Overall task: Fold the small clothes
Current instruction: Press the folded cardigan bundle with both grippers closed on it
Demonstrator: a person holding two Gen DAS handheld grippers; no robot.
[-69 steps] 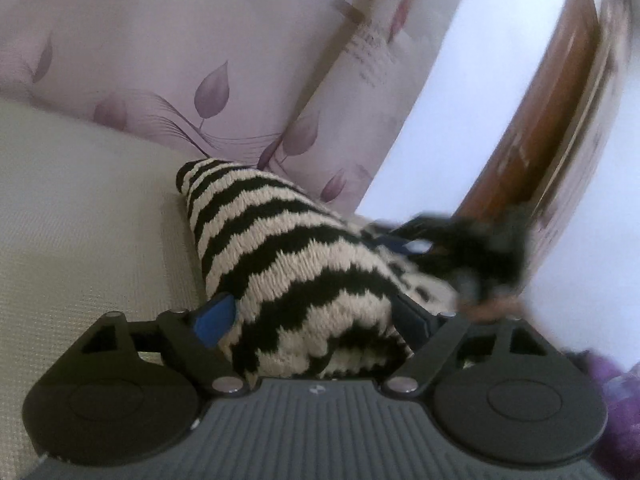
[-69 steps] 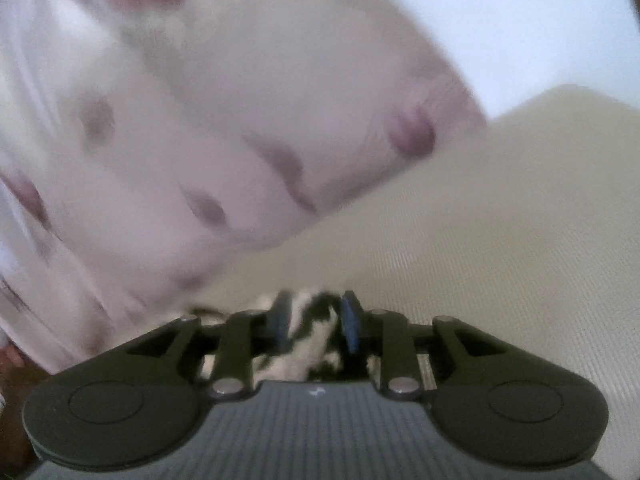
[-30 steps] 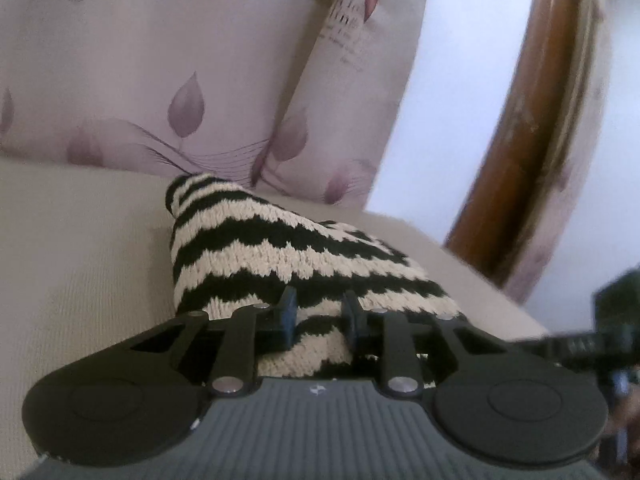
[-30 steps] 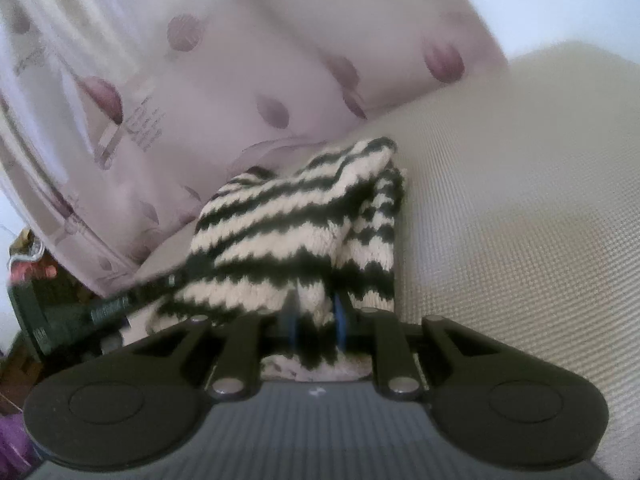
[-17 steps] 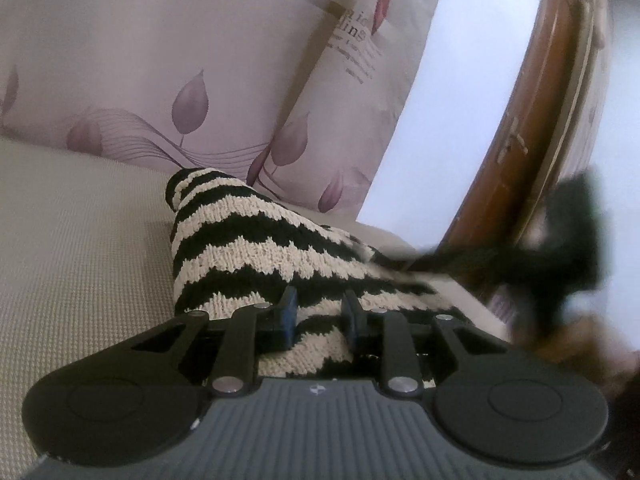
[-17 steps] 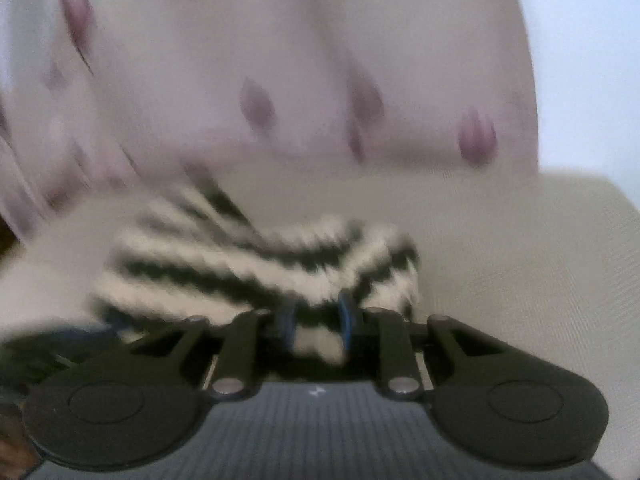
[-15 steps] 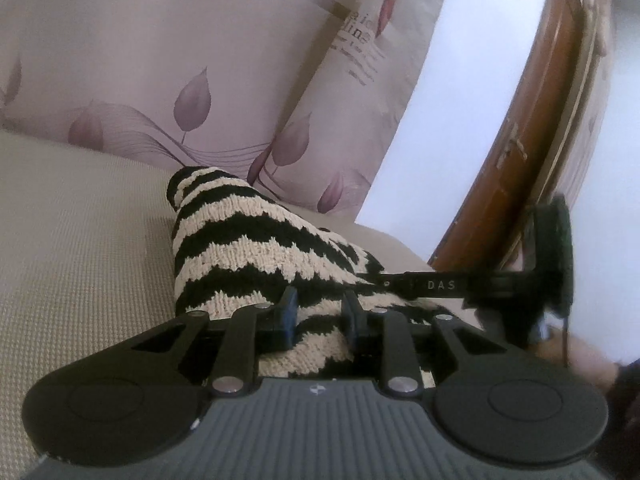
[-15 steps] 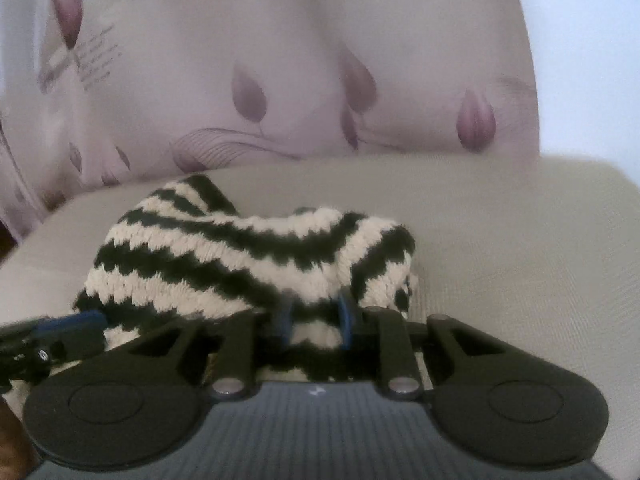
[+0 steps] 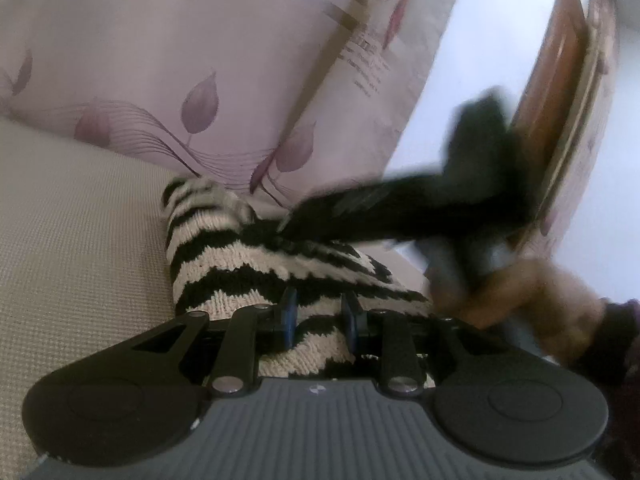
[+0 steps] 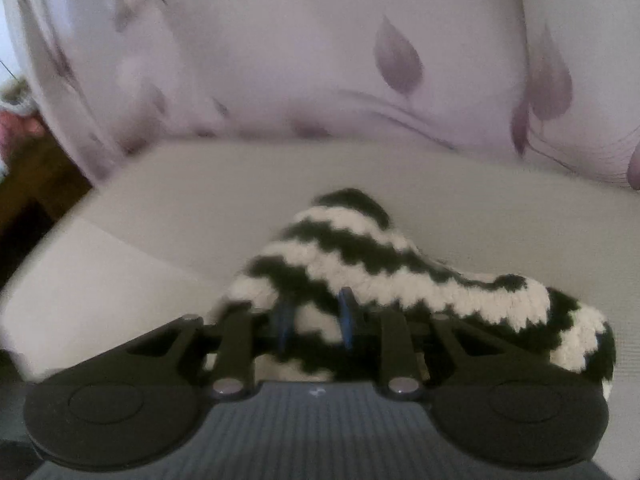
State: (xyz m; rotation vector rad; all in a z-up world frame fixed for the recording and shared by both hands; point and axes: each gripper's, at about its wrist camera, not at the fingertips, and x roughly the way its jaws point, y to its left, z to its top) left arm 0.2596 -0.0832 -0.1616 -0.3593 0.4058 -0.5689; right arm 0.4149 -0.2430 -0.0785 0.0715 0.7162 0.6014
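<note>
A small black-and-cream zigzag knitted garment (image 9: 248, 272) lies bunched on a beige cushion (image 9: 72, 240). My left gripper (image 9: 318, 320) is shut on its near edge. In the right wrist view the same garment (image 10: 400, 264) lies on the cushion, and my right gripper (image 10: 314, 320) is shut on a fold of it. The right gripper also shows in the left wrist view (image 9: 400, 208) as a blurred black shape reaching over the garment from the right, with the person's hand (image 9: 532, 296) behind it.
A pink leaf-print pillow (image 9: 160, 60) stands behind the garment, also in the right wrist view (image 10: 320, 60). A brown wooden frame (image 9: 560, 88) rises at the right. The cushion's left edge (image 10: 52, 240) drops off to a dark area.
The right gripper has swung across over the top of the garment, carrying its fold, and the far end of the garment has lifted and bunched. The left gripper has stayed shut on the near edge.
</note>
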